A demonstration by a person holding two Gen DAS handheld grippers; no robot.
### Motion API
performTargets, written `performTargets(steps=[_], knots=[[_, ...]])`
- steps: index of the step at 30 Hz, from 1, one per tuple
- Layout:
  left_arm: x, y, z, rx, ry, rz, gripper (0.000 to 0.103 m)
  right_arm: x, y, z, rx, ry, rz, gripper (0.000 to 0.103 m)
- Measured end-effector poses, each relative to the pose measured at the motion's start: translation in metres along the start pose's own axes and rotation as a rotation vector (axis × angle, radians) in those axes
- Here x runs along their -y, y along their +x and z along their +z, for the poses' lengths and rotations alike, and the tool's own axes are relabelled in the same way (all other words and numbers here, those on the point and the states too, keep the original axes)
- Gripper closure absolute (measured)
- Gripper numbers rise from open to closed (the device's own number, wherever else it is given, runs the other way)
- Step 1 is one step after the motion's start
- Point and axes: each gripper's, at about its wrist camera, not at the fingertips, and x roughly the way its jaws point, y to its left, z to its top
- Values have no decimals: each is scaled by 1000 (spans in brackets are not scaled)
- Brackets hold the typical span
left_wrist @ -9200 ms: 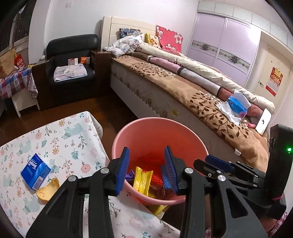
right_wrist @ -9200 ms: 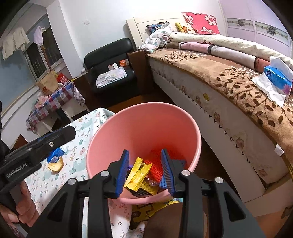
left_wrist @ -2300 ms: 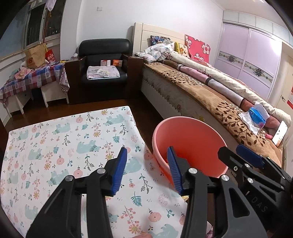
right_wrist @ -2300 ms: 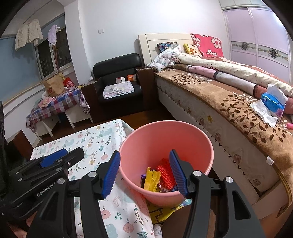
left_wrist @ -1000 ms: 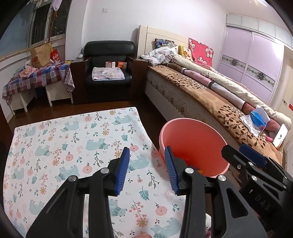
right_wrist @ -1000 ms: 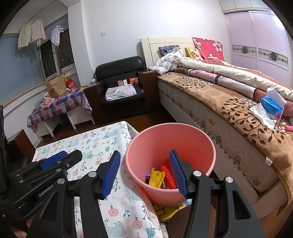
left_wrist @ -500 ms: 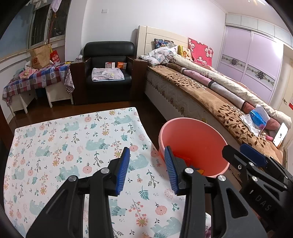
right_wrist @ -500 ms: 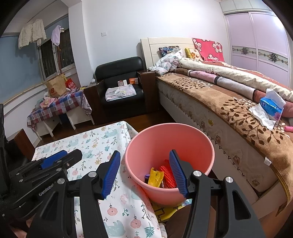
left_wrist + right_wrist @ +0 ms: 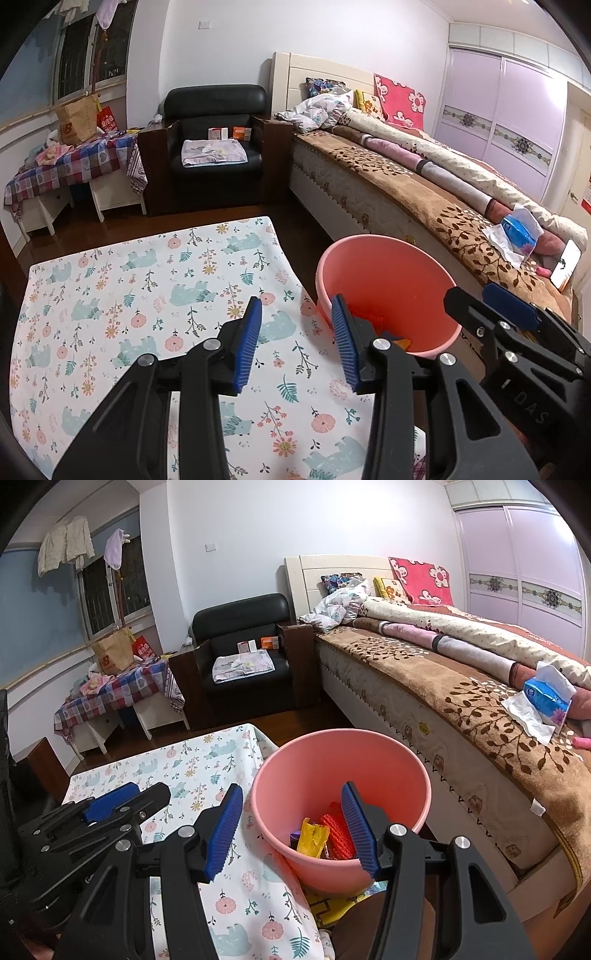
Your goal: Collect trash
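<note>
Nearest you, the left gripper (image 9: 295, 332) hovers over the flowered counter (image 9: 147, 280), fingers apart and holding nothing; the right gripper (image 9: 291, 825) hangs before the pink bin (image 9: 413, 775), fingers likewise apart and empty. The bin stands just beside the counter's right edge, holding the trash (image 9: 325, 836): a yellow wrapper, red netting, other scraps. No loose trash shows on the counter, so the collecting looks finished; scan the cloth once and keep both grippers level and clear of the rim. Room is tight between the counter edge and the bed (image 9: 461, 709); open floor lies beyond, toward the black armchair (image 9: 216, 147).
</note>
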Motion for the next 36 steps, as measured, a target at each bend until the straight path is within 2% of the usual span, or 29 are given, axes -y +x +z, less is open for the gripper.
performTargets(steps=[36], knots=[[-5, 5, -4, -21, -9, 8, 63, 0, 11, -13, -34, 4, 0, 48]])
